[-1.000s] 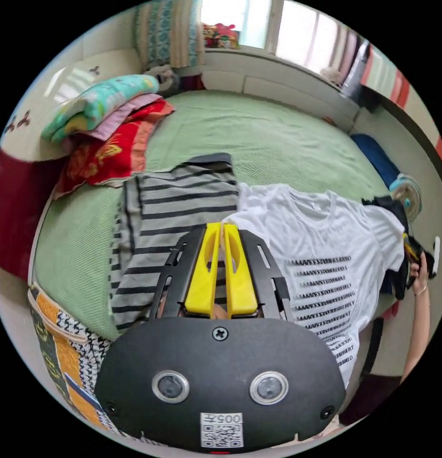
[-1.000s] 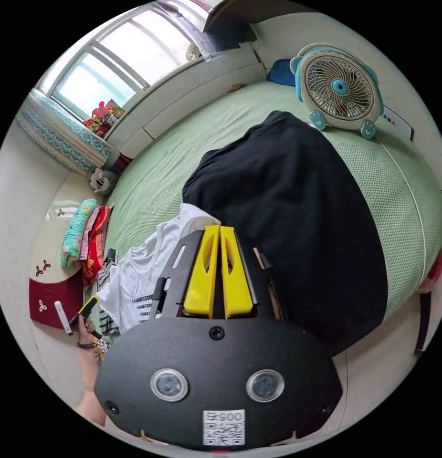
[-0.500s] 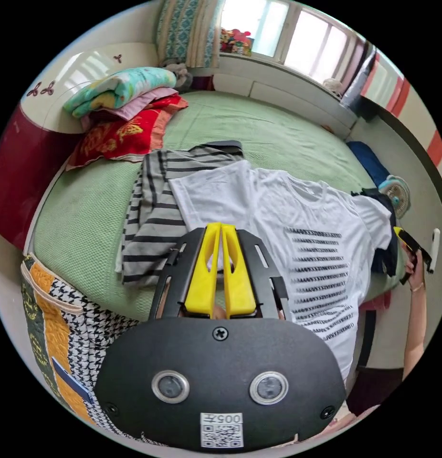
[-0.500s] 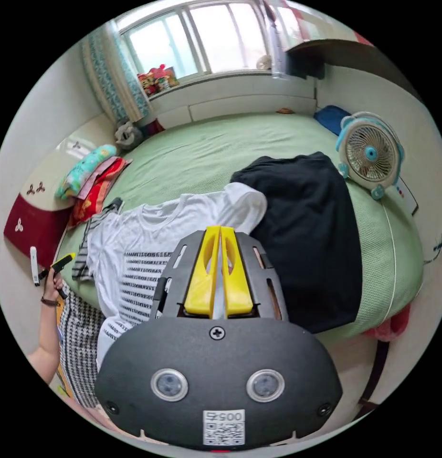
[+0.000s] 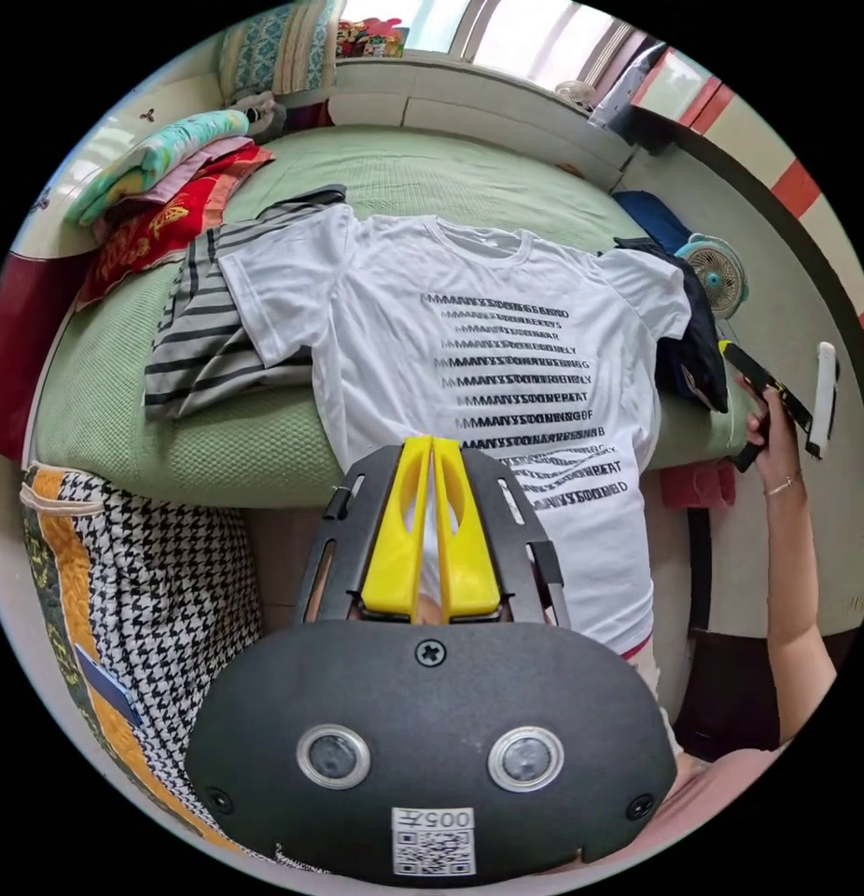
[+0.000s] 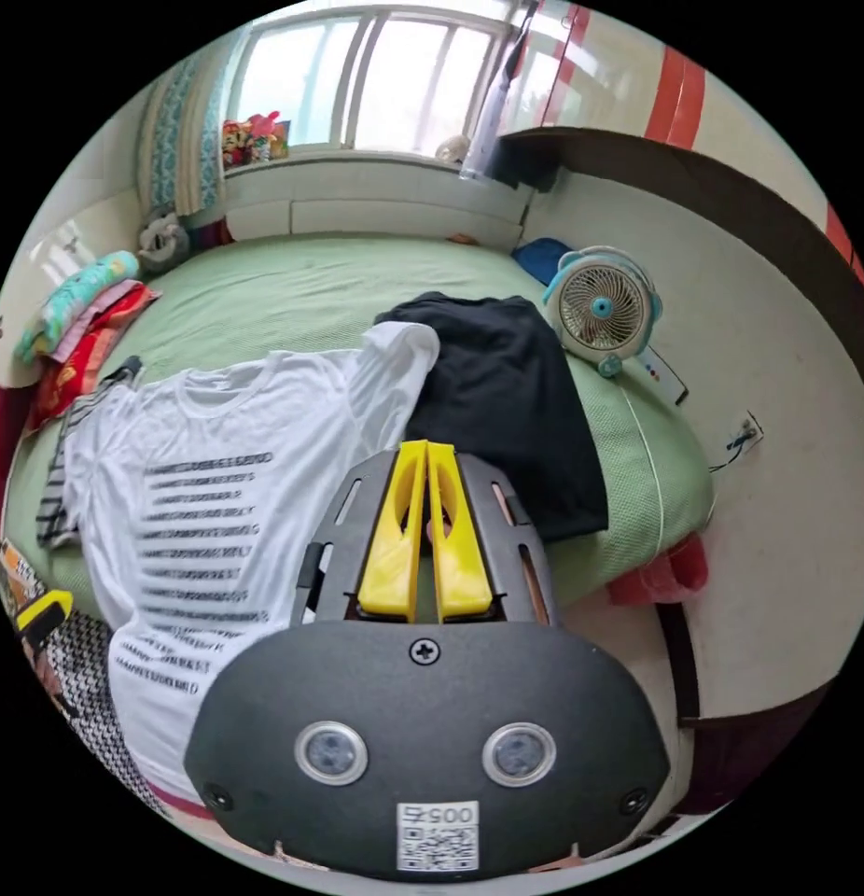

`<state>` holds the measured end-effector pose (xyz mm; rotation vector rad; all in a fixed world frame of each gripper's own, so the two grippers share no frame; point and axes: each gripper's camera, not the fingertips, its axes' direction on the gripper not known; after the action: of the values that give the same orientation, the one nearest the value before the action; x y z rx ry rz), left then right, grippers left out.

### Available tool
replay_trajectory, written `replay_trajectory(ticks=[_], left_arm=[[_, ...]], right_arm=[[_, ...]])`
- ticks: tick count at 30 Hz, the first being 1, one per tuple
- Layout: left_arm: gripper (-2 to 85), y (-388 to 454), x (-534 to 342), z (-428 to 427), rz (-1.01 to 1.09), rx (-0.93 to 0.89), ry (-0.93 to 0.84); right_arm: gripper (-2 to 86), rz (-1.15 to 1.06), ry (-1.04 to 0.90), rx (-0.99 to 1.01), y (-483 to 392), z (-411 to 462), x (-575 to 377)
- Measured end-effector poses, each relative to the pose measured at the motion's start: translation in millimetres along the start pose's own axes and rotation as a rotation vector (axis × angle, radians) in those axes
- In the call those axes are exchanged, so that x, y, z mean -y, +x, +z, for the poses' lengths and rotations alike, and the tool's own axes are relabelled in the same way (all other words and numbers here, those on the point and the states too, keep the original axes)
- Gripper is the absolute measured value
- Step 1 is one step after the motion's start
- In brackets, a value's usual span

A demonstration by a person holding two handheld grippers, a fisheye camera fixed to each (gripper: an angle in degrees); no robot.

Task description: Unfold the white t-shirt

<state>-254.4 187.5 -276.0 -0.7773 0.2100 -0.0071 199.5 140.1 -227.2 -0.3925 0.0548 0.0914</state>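
The white t-shirt (image 5: 469, 308) with rows of black print lies spread face up on the green bed (image 5: 432, 177), both sleeves out. Its hem hangs over the near bed edge. My left gripper (image 5: 432, 441) is shut, drawn back from the bed, with the shirt's lower part behind its tips. The right gripper (image 5: 763, 373) is in a person's hand beside the shirt's right sleeve, apart from it. In the right gripper view the shirt (image 6: 217, 467) lies to the left and my right gripper (image 6: 425, 446) is shut with nothing in it. The left gripper (image 6: 42, 611) peeks in at the far left.
A grey striped garment (image 5: 203, 327) lies under the shirt's left sleeve and a black garment (image 6: 507, 401) under the right one. A small fan (image 6: 600, 308) stands on the bed's right corner. Folded blankets (image 5: 161, 187) sit at the headboard. A houndstooth bag (image 5: 143, 588) hangs below the bed edge.
Both grippers have drawn back from the bed. The shirt, bunched at its sleeves a second ago, now lies flat and wide with its hem over the bed edge.
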Motion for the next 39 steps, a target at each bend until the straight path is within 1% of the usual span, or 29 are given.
replay_trajectory(ticks=[2,4,6,9,11,15,16,18,24,28,34,39], left_arm=[[-0.7,15.8,-12.6,-1.7,0.021,0.002,0.003],[-0.7,30.3,-25.3,-1.5,0.027,0.011,0.018],[-0.6,45.4,-40.1,3.8,0.008,0.032,0.013],[-0.6,59.3,-58.7,12.9,-0.033,0.067,0.002],[-0.6,64.5,-69.8,17.4,-0.061,0.070,0.014],[-0.6,75.2,-94.1,16.8,-0.096,0.109,0.114],[-0.6,77.3,-96.7,16.6,-0.096,0.116,0.119],[-0.6,86.3,-104.6,16.1,-0.082,0.144,0.122],[-0.6,98.3,-118.6,16.3,-0.069,0.147,0.126],[-0.6,109.1,-128.1,16.5,-0.056,0.167,0.139],[-0.6,116.7,-140.5,16.9,-0.062,0.134,0.152],[-0.6,133.2,-148.9,18.0,-0.049,0.178,0.152]], right_arm=[[-1.0,-0.005,-0.035,0.088,-14.0,-15.8,-23.1],[-1.0,-0.003,-0.106,0.217,-32.6,-25.1,-52.9],[-1.0,-0.004,-0.155,0.275,-47.5,-25.8,-72.5],[-0.9,0.002,-0.214,0.311,-70.0,-24.0,-98.9],[-0.9,0.021,-0.210,0.306,-79.4,-25.6,-112.3],[-1.0,0.011,-0.228,0.246,-99.8,-22.6,-134.5],[-1.0,-0.001,-0.167,0.231,-103.8,-26.9,-141.1],[-0.9,-0.015,-0.128,0.204,-110.4,-31.5,-149.8],[-0.9,-0.072,-0.117,0.145,-127.5,-38.0,-156.6],[-0.9,-0.064,-0.104,0.153,-128.4,-41.9,-162.8],[-0.9,-0.046,-0.093,0.175,-128.6,-45.9,-170.3],[-0.9,-0.042,-0.091,0.185,-128.8,-47.4,-174.1]])
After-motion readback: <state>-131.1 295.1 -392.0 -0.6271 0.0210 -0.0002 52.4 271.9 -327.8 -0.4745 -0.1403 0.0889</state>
